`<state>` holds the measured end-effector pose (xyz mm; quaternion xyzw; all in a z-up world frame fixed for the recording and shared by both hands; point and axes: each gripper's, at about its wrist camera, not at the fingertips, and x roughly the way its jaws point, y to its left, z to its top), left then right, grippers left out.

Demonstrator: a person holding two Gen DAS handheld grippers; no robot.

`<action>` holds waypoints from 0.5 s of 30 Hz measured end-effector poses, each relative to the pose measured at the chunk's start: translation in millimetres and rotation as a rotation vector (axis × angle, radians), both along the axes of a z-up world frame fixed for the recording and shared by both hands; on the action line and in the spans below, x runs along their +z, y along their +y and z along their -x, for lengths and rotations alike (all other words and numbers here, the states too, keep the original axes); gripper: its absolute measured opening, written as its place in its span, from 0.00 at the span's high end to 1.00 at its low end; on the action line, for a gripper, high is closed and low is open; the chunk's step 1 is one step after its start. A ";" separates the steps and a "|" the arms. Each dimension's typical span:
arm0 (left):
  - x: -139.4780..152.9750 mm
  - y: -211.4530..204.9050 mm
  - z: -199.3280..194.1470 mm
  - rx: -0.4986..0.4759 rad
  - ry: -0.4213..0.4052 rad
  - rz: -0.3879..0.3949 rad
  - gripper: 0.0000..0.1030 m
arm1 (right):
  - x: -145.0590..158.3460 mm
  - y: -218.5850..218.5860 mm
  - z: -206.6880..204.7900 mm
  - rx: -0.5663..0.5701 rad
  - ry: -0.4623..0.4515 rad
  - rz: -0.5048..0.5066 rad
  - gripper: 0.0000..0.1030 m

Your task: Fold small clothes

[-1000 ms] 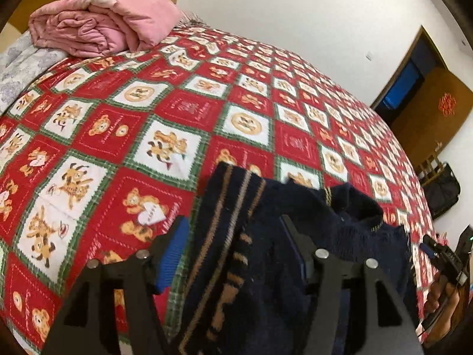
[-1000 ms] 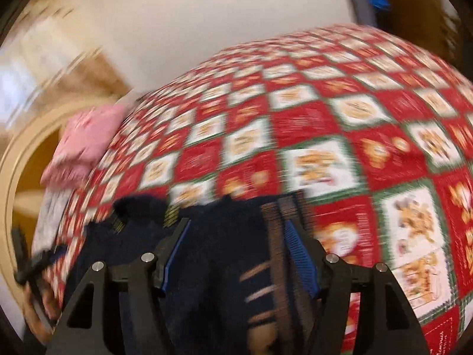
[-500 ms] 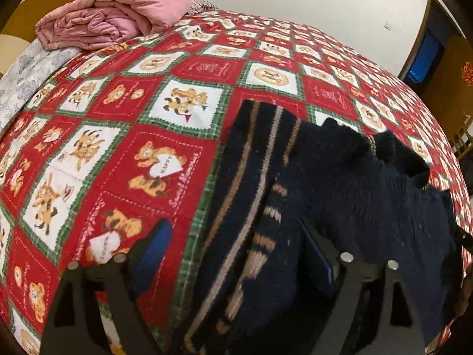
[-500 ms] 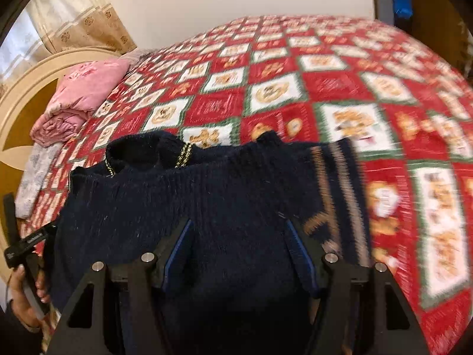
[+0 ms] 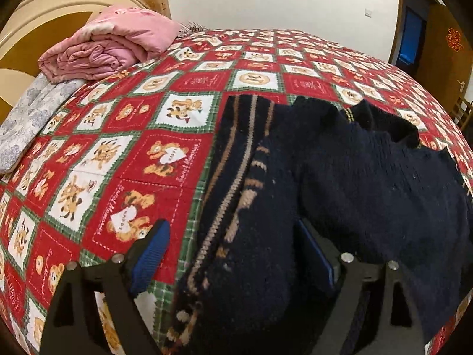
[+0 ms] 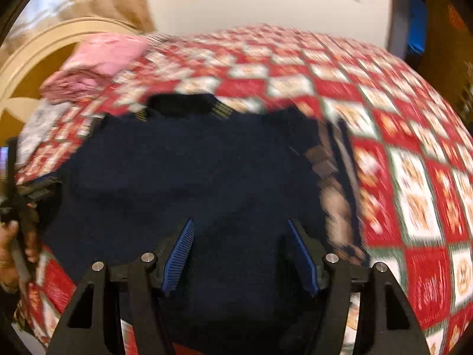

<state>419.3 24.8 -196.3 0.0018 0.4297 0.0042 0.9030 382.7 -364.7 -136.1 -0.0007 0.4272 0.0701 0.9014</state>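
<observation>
Here the left gripper (image 5: 233,254) stood with its jaws spread wide, one blue pad (image 5: 150,254) over bare quilt beside the sweater's striped edge, the other half buried against dark knit; the pads did not press on the cloth. Those jaws had just been opening, with the striped sleeve lying between them. The right gripper (image 6: 241,254) also stood unclenched, both blue pads clear, with the sweater's lower body under the gap between them and nothing pinched.

One sweater (image 5: 340,195) was seen: dark navy knit, small, lying on the quilt (image 5: 165,124). A sleeve with tan lengthwise stripes and short tan bars was folded in along one side of the body. The collar showed thin yellowish ribbing at its edges, on the side of the sweater away from both grippers. In the right wrist view the sweater (image 6: 201,171) was motion-blurred, collar up, striped sleeve on its right side.

One quilt was counted, red and white squares with bear prints and green plaid borders, covering the bed under the sweater. One rolled pink blanket (image 5: 109,50) lay well apart from the sweater, beyond its striped side, toward the cream headboard (image 5: 59,20). One grey patterned cloth (image 5: 26,121) lay just below the pink blanket. One hand (image 6: 11,251) showed beside the sweater in the right wrist view, gripping a dark handle.
</observation>
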 end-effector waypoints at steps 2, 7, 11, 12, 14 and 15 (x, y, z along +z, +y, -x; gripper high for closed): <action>-1.6 2.3 -0.8 0.004 0.003 0.010 0.11 | 6.0 32.8 -9.2 0.079 -0.007 0.008 0.37; -6.9 8.2 -3.4 0.024 0.019 0.053 0.05 | -11.6 102.3 -43.9 0.200 0.049 -0.023 0.37; -9.7 9.9 -4.9 0.022 0.025 0.079 0.04 | -39.2 127.2 -70.9 0.157 0.084 0.048 0.37; -9.9 9.8 -4.5 0.023 0.024 0.084 0.04 | -43.3 126.0 -77.3 0.140 0.090 0.042 0.37; -11.3 10.1 -4.1 0.019 0.024 0.096 0.03 | -46.1 118.7 -88.3 0.098 0.089 0.010 0.33; -11.7 10.5 -4.0 0.016 0.025 0.101 0.03 | -45.6 114.2 -94.9 0.066 0.089 -0.005 0.33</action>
